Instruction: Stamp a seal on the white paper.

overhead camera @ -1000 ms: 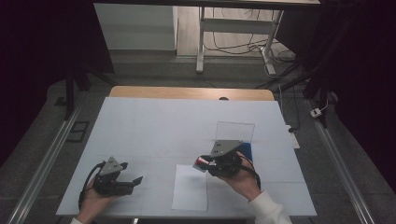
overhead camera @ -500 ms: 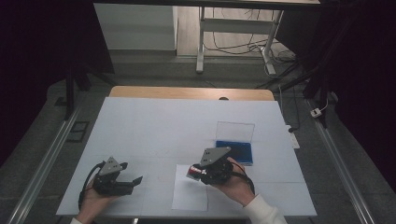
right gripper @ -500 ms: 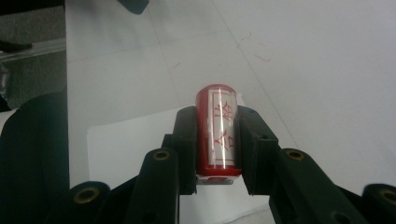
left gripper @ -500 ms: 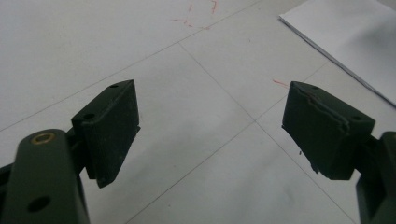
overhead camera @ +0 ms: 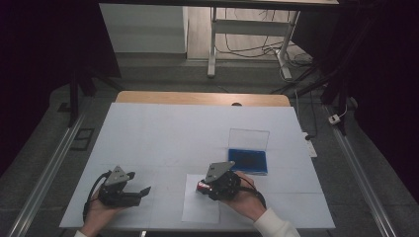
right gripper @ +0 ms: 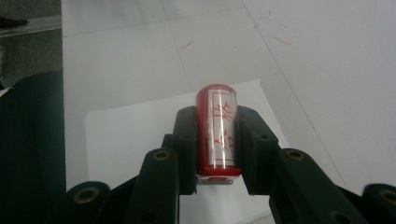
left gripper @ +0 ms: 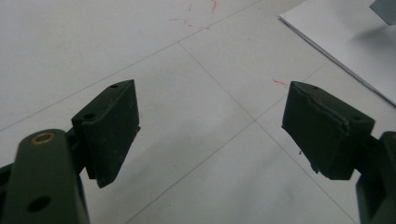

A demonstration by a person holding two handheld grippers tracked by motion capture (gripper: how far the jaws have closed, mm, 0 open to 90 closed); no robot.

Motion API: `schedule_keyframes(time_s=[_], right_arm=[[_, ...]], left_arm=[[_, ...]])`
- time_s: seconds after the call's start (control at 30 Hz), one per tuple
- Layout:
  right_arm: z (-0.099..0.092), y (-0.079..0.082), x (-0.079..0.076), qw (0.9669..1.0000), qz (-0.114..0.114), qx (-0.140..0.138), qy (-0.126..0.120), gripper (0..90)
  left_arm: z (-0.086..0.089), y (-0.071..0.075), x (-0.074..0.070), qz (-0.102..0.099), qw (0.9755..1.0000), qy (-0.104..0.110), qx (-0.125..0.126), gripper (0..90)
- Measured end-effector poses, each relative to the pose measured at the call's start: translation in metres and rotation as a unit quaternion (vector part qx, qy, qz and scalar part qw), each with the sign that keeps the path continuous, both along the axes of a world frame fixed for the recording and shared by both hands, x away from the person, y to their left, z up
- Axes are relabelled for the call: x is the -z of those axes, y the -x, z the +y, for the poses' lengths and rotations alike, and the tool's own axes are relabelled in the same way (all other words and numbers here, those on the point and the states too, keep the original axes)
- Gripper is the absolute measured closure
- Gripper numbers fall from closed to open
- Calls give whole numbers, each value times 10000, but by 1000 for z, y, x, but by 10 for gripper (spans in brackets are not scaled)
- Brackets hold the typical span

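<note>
A red cylindrical stamp (right gripper: pixel 217 135) with a clear face bearing red characters lies clamped between the jaws of my right gripper (right gripper: pixel 215 116). In the high view that right gripper (overhead camera: pixel 201 186) hovers over the top right part of a white paper sheet (overhead camera: pixel 197 210), pointing left with the stamp (overhead camera: pixel 202 186) at its tip. A blue ink pad (overhead camera: pixel 248 161) with its clear lid (overhead camera: pixel 248 138) raised sits just behind and to the right. My left gripper (overhead camera: pixel 142 193) rests at the table's front left, open, with bare table between its pads (left gripper: pixel 112 126).
The paper sheet (right gripper: pixel 135 135) lies below the stamp in the right gripper view, and its corner (left gripper: pixel 345 32) reaches into the left gripper view. The white table top (overhead camera: pixel 163 133) carries faint red marks. A wooden strip (overhead camera: pixel 197 98) edges its far side.
My right gripper has carried the stamp leftward and down, away from the blue ink pad and over the paper sheet. The left gripper has stayed put.
</note>
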State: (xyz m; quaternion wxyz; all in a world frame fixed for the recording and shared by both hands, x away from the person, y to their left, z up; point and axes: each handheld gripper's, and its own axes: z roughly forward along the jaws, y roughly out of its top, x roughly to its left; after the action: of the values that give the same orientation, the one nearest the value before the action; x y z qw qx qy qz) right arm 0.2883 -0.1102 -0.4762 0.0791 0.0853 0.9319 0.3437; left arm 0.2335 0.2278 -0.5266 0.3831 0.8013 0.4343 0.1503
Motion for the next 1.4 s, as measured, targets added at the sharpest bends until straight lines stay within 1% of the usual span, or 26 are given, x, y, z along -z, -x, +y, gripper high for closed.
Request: schedule_keyframes(time_s=[0.27,0.53,0.6,0.7,0.77,0.93,0.97,1.0,1.07,1.17,1.23,1.4], right_arm=[[4,2,5,9999,-79,4,129,705],[5,1,10,9997,-94,20,239,704],[5,2,11,9997,-94,21,224,704],[6,2,11,9995,-107,-5,285,705],[7,2,13,9996,-99,-4,266,705],[7,2,14,9994,-128,-12,335,704],[7,2,14,9992,-119,-21,391,704],[7,2,15,9993,-124,-9,350,705],[7,1,16,9992,-116,-12,383,704],[7,1,17,9993,-100,0,354,705],[7,0,17,9991,-158,-63,381,704],[8,0,17,9990,-142,-65,428,705]], left_arm=[[0,0,0,-2,10000,6,4,192],[-1,0,0,5,10000,1,4,192],[-1,0,0,12,10000,12,4,192],[0,0,0,6,10000,-5,8,192],[-1,0,0,7,10000,-12,15,193],[0,0,0,10,10000,-11,14,192],[0,0,0,9,10000,-11,16,193],[0,0,0,11,10000,-13,17,193],[0,0,0,13,10000,-16,20,192],[0,0,0,8,10000,-18,16,193],[-1,0,0,11,10000,-18,14,193],[0,0,0,17,10000,-19,16,193]])
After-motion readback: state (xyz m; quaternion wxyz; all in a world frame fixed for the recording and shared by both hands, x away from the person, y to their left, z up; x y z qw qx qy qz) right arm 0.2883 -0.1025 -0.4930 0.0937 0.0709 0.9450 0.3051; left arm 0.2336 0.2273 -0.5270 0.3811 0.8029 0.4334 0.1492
